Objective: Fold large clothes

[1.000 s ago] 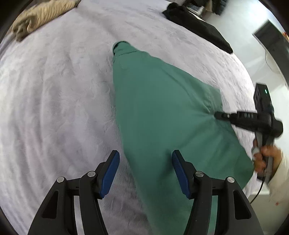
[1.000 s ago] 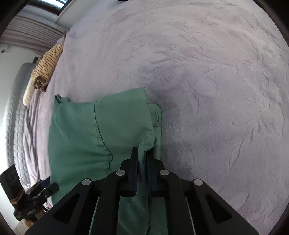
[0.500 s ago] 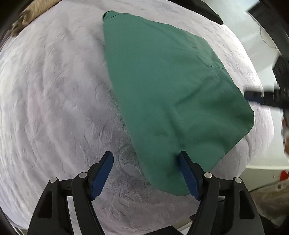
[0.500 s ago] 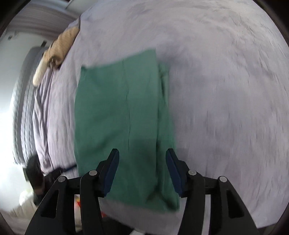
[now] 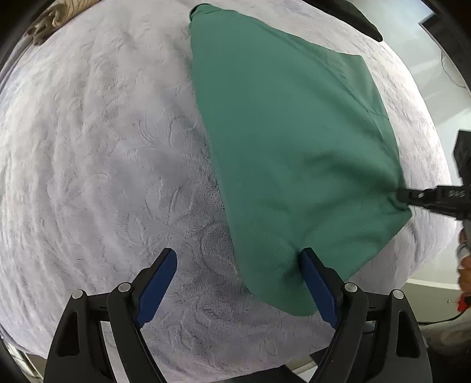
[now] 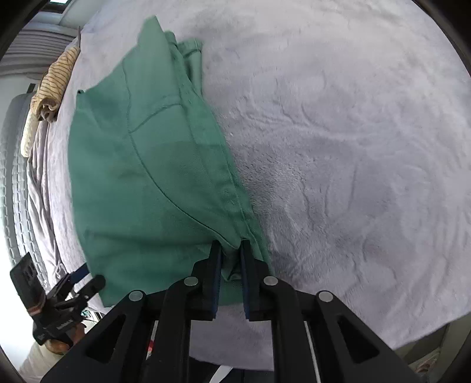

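Note:
A large green garment (image 5: 288, 141) lies folded on a pale lilac bed cover (image 5: 103, 165); it also shows in the right wrist view (image 6: 153, 176). My left gripper (image 5: 235, 282) is open, its blue pads either side of the garment's near corner, the right pad (image 5: 316, 282) touching the cloth. My right gripper (image 6: 231, 250) is shut on the garment's near edge; in the left wrist view it (image 5: 412, 196) pinches the right corner.
A striped beige garment (image 6: 56, 79) lies at the far edge of the bed, also in the left wrist view (image 5: 56, 17). A black garment (image 5: 353, 17) lies at the far right. The bed's near edge and the floor are just below the grippers.
The right gripper was shut on the cloth, opened half a second ago, and is now shut on the garment's edge again. The left gripper moved toward the near corner and stayed open.

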Available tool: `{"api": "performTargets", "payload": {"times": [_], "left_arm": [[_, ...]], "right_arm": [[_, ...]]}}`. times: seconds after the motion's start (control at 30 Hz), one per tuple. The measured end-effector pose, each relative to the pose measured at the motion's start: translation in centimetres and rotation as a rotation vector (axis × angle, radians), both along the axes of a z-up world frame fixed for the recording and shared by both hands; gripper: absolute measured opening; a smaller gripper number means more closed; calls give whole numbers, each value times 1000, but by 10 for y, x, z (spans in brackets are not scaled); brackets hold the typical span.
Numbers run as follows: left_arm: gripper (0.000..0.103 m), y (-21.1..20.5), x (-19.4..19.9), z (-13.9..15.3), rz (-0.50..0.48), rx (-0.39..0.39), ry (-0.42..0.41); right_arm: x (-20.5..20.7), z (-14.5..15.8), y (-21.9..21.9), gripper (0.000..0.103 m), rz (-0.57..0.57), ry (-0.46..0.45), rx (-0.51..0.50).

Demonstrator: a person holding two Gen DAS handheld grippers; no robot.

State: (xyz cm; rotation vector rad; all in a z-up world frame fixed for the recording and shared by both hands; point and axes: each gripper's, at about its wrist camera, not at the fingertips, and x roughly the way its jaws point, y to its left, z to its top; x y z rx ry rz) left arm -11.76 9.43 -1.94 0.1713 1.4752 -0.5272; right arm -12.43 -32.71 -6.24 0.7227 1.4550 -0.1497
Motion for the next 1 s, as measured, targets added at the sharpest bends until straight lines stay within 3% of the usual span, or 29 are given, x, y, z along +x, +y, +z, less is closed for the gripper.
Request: {"api": "performTargets", "payload": {"times": [0.13, 0.27, 0.37, 0.5, 0.63, 1.0], "left_arm": [[86, 2, 0, -1, 15, -1, 14], [86, -3, 2, 0, 19, 2, 14], [86, -6, 5, -2, 23, 4, 18], [86, -12, 12, -7, 23, 7, 12], [86, -16, 10, -10, 25, 11, 18], [86, -29, 15, -3, 17, 64, 25]], "right_arm": [[0, 33, 11, 14, 70, -36, -88], [-2, 48, 24, 14, 135, -102, -54], [4, 36, 28, 14, 142, -60, -62], [3, 0, 2, 14, 27, 30, -67], [-3, -24, -18, 14, -84, 51, 29], [-3, -15, -3, 22, -22, 63, -22]]}}
